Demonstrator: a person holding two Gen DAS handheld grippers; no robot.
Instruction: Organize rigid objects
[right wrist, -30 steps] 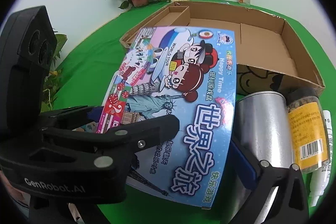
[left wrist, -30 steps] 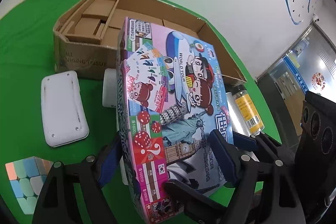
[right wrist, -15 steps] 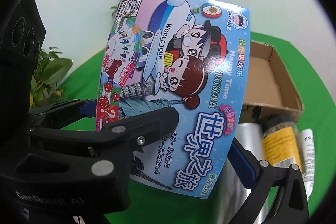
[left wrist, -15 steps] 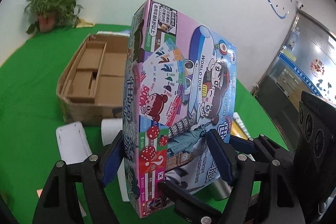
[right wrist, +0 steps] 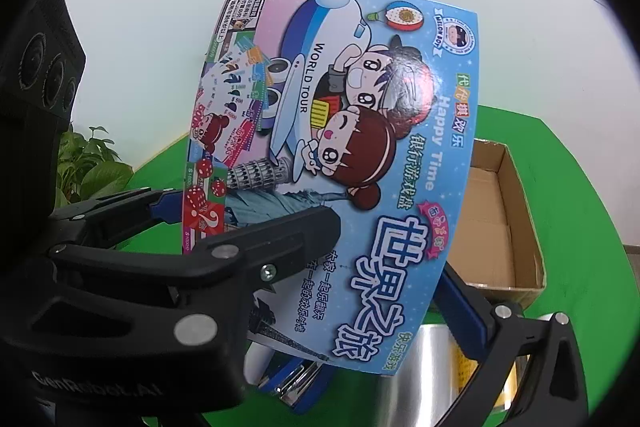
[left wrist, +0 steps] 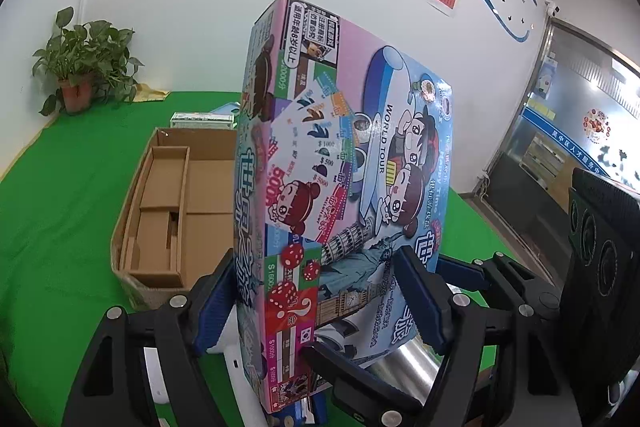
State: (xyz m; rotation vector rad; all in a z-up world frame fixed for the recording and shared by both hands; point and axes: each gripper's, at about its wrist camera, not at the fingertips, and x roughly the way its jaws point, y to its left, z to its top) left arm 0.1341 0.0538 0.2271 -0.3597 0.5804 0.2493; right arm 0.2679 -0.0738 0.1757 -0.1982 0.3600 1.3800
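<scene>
Lifted since a second ago, the board game box now stands nearly upright, pinched across its width by the left gripper and right gripper. Its long axis points up, with the cardboard carton ahead-left of and below the left gripper.

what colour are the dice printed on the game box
Red with white dots, on the game box, clearest in the left wrist view.

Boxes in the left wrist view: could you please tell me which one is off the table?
The colourful game box, held upright by the left tool and right tool; the open brown cardboard box sits on the green table.
</scene>
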